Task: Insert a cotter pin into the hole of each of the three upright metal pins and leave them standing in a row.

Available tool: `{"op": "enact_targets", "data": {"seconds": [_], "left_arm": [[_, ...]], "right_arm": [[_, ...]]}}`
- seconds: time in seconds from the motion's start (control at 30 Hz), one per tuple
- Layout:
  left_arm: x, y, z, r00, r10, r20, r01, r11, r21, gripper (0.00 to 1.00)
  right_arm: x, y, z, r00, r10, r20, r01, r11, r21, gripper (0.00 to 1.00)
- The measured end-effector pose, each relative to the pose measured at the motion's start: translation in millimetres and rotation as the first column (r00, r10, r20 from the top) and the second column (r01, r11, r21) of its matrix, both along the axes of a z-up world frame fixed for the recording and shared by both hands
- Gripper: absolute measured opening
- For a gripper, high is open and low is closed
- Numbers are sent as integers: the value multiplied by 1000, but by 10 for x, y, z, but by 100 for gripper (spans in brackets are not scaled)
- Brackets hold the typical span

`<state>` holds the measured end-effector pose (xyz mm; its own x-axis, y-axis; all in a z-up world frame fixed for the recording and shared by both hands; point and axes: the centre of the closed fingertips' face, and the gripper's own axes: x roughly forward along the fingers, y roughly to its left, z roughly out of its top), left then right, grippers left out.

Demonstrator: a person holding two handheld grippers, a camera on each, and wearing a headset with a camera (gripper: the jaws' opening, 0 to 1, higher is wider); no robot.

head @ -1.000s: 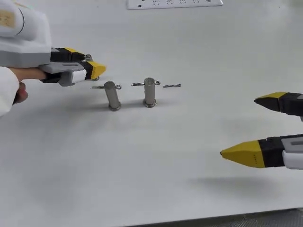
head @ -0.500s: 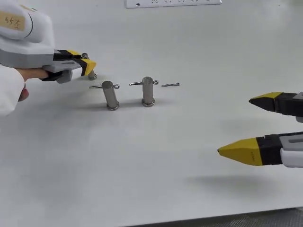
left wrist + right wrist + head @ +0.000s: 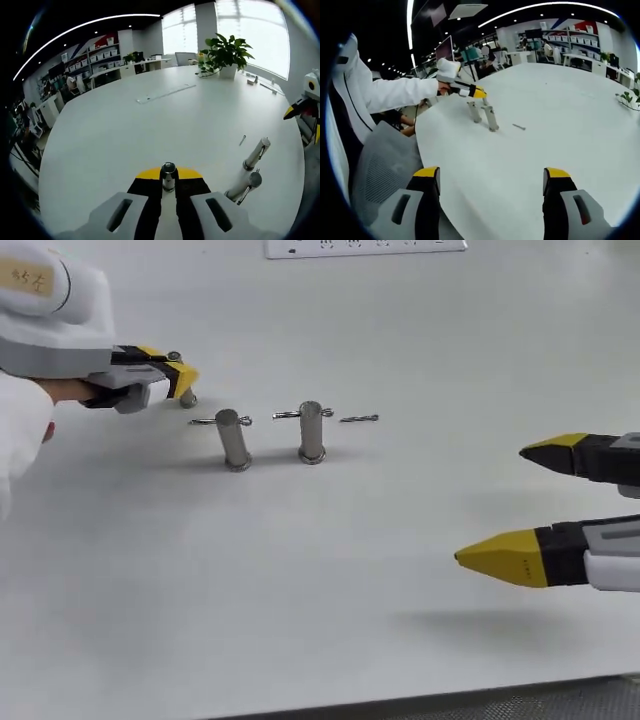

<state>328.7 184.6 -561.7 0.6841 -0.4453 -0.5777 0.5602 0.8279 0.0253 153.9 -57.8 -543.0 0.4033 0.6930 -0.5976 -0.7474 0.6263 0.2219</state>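
On table (image 3: pixel 300 590) | left gripper (image 3: pixel 183 382) jaws clamp metal pin (image 3: pixel 168 175) | right gripper (image 3: pixel 490 505) jaws apart

No text reads clearly. A small tan label (image 3: pixel 26 278) on the white body of the left gripper (image 3: pixel 183 380), well behind that gripper's yellow tips, carries dark marks too blurred to make out.

The white desk (image 3: pixel 300 590) carries two upright metal pins side by side, a left pin (image 3: pixel 236 443) and a right pin (image 3: pixel 312 438), each with a cotter pin (image 3: pixel 288 416) through its head. A loose cotter pin (image 3: pixel 359 419) lies flat just right of them. A third pin (image 3: pixel 187 397) stands further left, clamped in the left tongs (image 3: pixel 186 382). A white power strip (image 3: pixel 365 246) lies at the far edge.
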Motion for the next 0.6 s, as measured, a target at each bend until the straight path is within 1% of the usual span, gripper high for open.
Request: {"op": "enact_targets", "data": {"seconds": [0.1, 0.13, 0.17, 0.2, 0.23, 0.3, 0.33, 0.37, 0.4, 0.43, 0.47, 0.53, 0.6], "left_arm": [[-27, 66, 100, 1000, 14, 16, -14, 1000, 1, 5], [-34, 79, 118, 1000, 21, 14, -20, 1000, -5, 5], [-31, 121, 127, 999, 32, 8, -32, 999, -23, 5], [-52, 153, 160, 999, 52, 1, -52, 997, -49, 5], [-99, 148, 223, 999, 53, 5, -53, 998, -45, 5], [-157, 170, 261, 999, 51, 13, -51, 998, -30, 5], [-204, 195, 277, 999, 51, 12, -51, 999, -20, 5], [-299, 177, 306, 999, 50, 8, -50, 999, -12, 5], [-374, 211, 313, 999, 48, 10, -49, 999, 22, 5], [-416, 243, 313, 999, 45, 15, -46, 998, 49, 5], [-473, 256, 319, 999, 50, 13, -50, 998, 49, 5], [-534, 291, 334, 998, 60, 10, -60, 997, 41, 5], [-623, 301, 352, 997, 71, 7, -71, 997, 20, 5]], "right_arm": [[6, 4, 18, 1000, 3, 7, -3, 1000, 0, 82], [7, 5, 23, 1000, 3, 10, -3, 1000, 0, 82], [11, 6, 29, 1000, 2, 12, -2, 1000, 1, 82], [7, 8, 35, 1000, 3, 14, -3, 1000, 1, 82], [10, 11, 44, 1000, 5, 19, -5, 1000, 1, 82], [5, 18, 54, 1000, 6, 24, -6, 1000, 2, 82], [-5, 28, 62, 1000, 8, 27, -8, 1000, 3, 82], [-11, 35, 67, 1000, 10, 28, -10, 1000, 4, 82], [-20, 42, 73, 999, 11, 30, -11, 1000, 5, 82], [-21, 45, 78, 999, 11, 32, -11, 1000, 5, 82], [-22, 46, 82, 999, 10, 36, -10, 1000, 6, 82], [-25, 46, 88, 999, 8, 38, -8, 1000, 9, 82], [-35, 41, 92, 999, 8, 40, -8, 1000, 8, 82]]}}
